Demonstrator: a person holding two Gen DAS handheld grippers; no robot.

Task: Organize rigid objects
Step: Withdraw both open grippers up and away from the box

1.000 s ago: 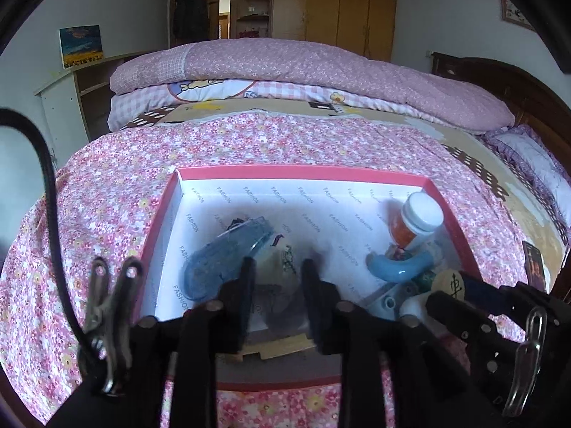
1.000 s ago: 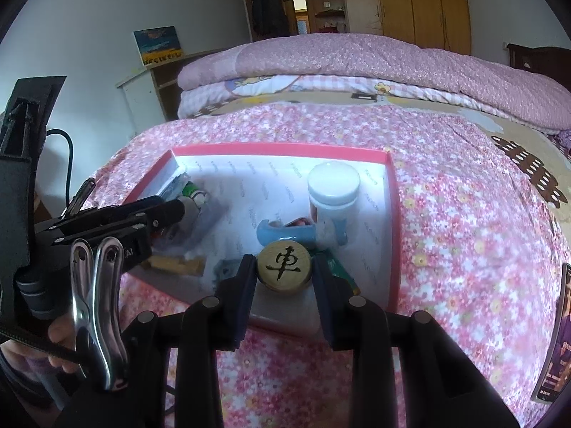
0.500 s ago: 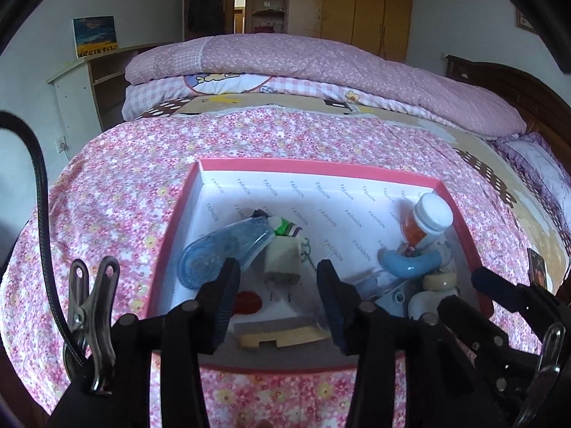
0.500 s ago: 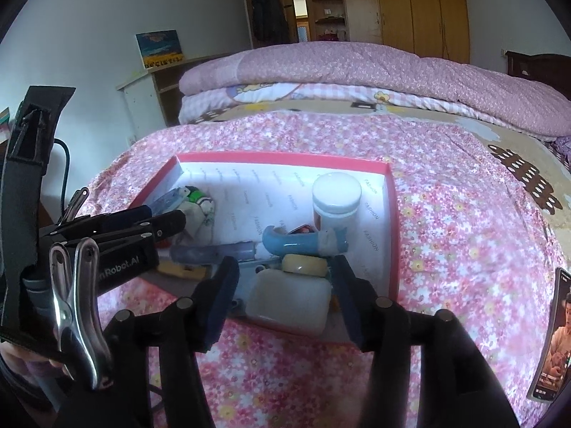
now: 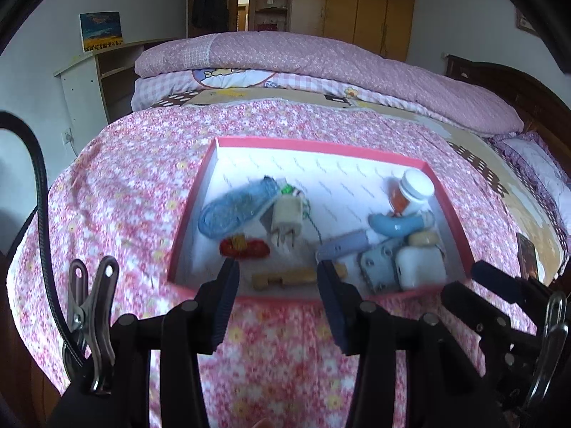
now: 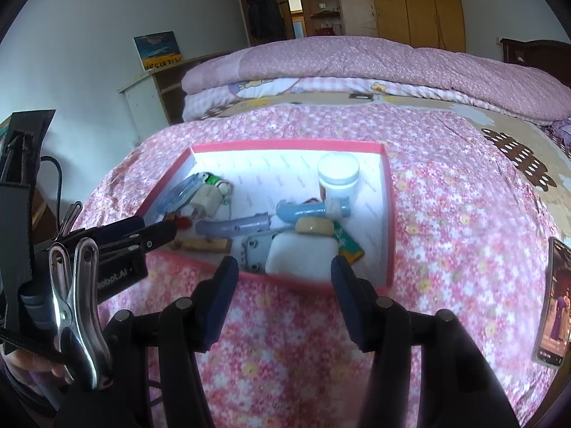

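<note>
Both sets of tongs are seen spread wide and empty: the left tongs (image 5: 276, 283) are held over the near rim of the pink box (image 5: 321, 142), and the right tongs (image 6: 283, 278) likewise, just short of the box's near wall. The box lies on the floral bedspread (image 5: 142, 164), and the rigid objects are gathered inside it.

In the left wrist view, a blue oblong case (image 5: 237, 205) lies at about 10 o'clock in the box, its long axis running from 8 to 2 o'clock with the narrow end pointing toward 2. A white plug adapter (image 5: 287, 219) is found just beside it, prongs directed toward 6 o'clock. A wooden block (image 5: 285, 278) is laid crosswise near the front wall, its axis running 9 to 3. A lilac tube (image 5: 344, 244) runs from 8 to 2 o'clock, and a white-capped bottle (image 5: 410, 189) is tilted at 2 o'clock, cap pointing up and right.

The right-hand cluster is judged crowded: a curved blue piece (image 5: 399, 223), a white block (image 5: 421, 271) and a grey-blue plate (image 5: 378, 265) are touching or overlapping. If one is pinched there, a neighbour could be dragged or toppled, and the leaning bottle could be knocked over. The soft bedding could also let the box tip if its rim is pressed. A phone (image 6: 553, 303) lies apart at 3 o'clock.
</note>
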